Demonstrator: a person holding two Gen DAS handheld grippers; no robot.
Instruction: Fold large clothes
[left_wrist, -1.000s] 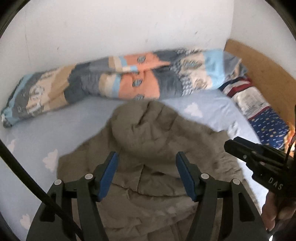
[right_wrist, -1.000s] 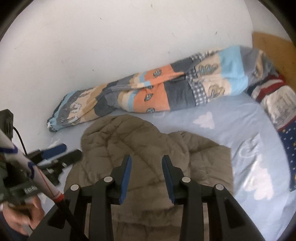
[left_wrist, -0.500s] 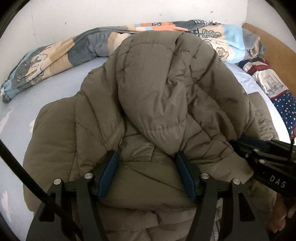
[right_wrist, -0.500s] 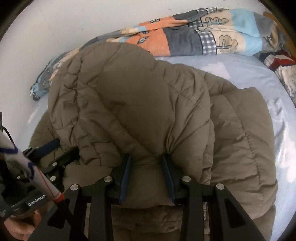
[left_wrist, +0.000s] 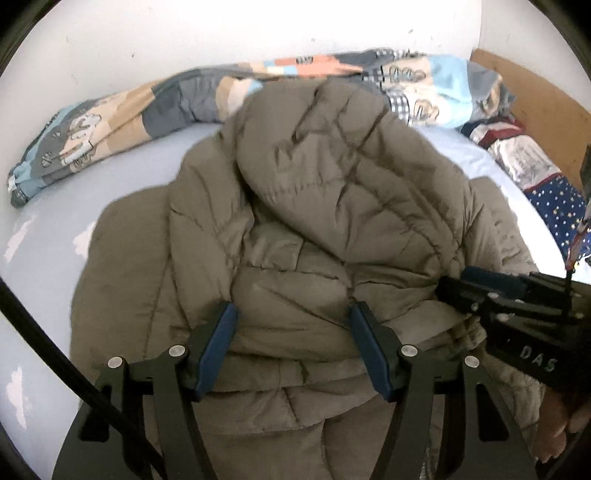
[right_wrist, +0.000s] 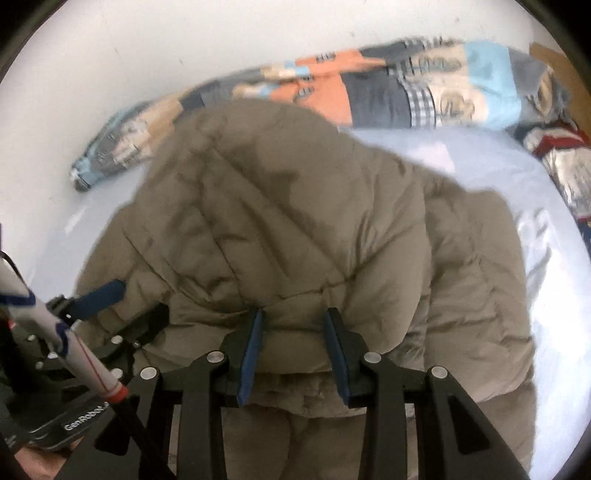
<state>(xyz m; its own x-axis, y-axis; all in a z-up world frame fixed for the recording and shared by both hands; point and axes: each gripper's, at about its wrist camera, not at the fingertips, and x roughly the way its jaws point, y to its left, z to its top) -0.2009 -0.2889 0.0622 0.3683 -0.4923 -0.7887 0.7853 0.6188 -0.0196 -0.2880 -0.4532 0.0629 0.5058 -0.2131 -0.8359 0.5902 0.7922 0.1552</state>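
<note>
Two tools work the same garment. Left tool (left_wrist: 291, 341) has its blue pads spread wide w/ a thick roll of the olive puffer jacket (left_wrist: 332, 206) bulging between them; pads touch the fabric on both sides, but whether it's truly clamped or just straddling I cannot tell. Right tool (right_wrist: 293, 345) sits narrower, pads pressed into a bunched fold at the jacket's near edge, so it reads as clenched on the jacket. Each tool shows at the edge of the other's view, both at the jacket's near side, left and right of its middle.

Jacket lies on the bed (left_wrist: 48, 236), hood (left_wrist: 325, 147) pointing away toward the wall, body spread over the pale blue sheet. Beyond the jacket, along the wall, a rolled patchwork quilt (left_wrist: 122, 118); off the jacket's right side, a starred pillow (left_wrist: 550, 192) near the wooden headboard (left_wrist: 532, 88).

Handling, my guess: soft, puffy, light for its bulk, springs back when squeezed, shell prob. a bit slick. Best hold is a seam or hem edge w/ a deep bite, not the padded middle, which would squirm out.

Pose: both tools angled down and fwd from the jacket's near edge, roughly parallel, a hand just visible under each.
</note>
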